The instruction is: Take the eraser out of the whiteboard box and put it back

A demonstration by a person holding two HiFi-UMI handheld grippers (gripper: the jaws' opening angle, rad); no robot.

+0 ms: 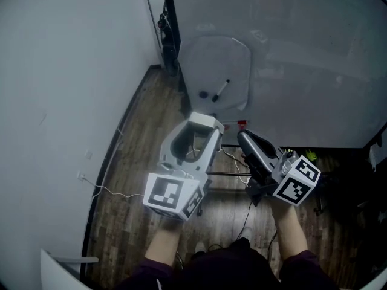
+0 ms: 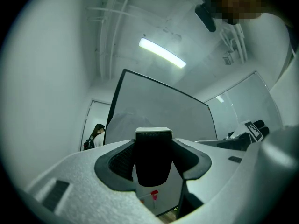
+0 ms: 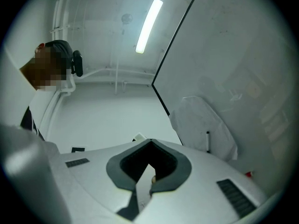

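**Fig. Head view w/ both gripper views.** You are holding the left tool (image 1: 203,130) out in front of you, its jaws pinching the eraser (image 2: 153,160). You are carrying the eraser clear of the whiteboard box (image 1: 219,71); in the head view it is sitting just below the box, not touching it.

- **(a) Eraser.** In the left gripper view it is showing as a dark, near-black block w/ a thin white cap on top. It is standing upright btw. the two jaw pads & filling the gap. In the head view only the white cap is showing, at the jaw tips.
- **(b) Box.** A pale, translucent pocket w/ rounded corners is hanging on the whiteboard (image 1: 302,47). A black marker (image 1: 221,89) is lying slanted inside it. A small round dark item (image 1: 204,94) is sitting at its lower left; can't tell what it is.
- **(c) Right tool (image 1: 242,138).** You are holding it just right of the left one, jaws pressed together w/ nothing btw. them. In the right gripper view the tips are meeting in a point, & the box & marker are showing off to the right.
- **(d) Surroundings.** The left tool's marker cube (image 1: 166,193) is facing up near your wrist. Below both tools the wood floor (image 1: 136,156) is showing, w/ a thin white cable (image 1: 109,189) running near the wall.
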